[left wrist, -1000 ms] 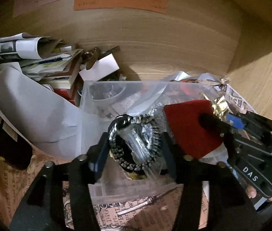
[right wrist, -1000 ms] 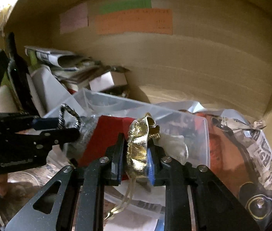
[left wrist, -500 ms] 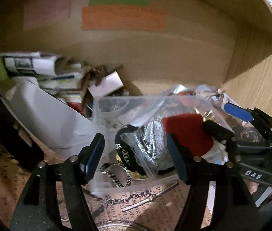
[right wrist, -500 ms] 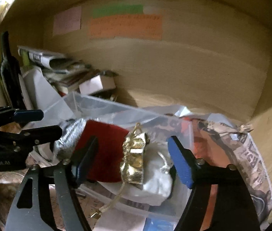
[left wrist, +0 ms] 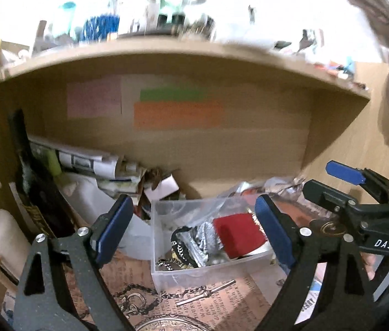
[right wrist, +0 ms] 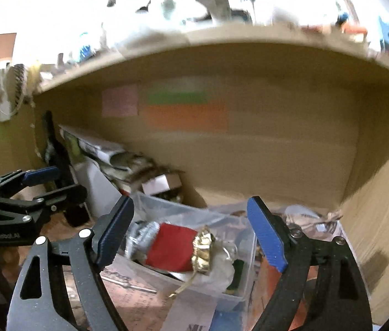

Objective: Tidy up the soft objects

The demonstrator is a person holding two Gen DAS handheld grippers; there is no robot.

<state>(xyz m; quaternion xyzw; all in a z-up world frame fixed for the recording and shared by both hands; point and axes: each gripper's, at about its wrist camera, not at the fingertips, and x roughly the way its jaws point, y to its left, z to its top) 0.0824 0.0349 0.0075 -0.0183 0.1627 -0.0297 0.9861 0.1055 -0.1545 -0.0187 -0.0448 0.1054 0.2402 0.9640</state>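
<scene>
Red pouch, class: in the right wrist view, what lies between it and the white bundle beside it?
A crumpled gold ribbon sits between the red pouch and the white bundle, inside the clear plastic bin.

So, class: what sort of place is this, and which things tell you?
Probably a cluttered shelf nook in a home: a wooden shelf overhead, coloured paper notes stuck on the back panel, and a clear plastic box of pouches and trinkets.

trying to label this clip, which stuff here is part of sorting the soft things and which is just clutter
Part of the job:
red pouch
gold ribbon
clear plastic bin
left gripper, open
right gripper, open

Just lying about:
rolled newspaper
sticky notes
pocket watch chain
</scene>
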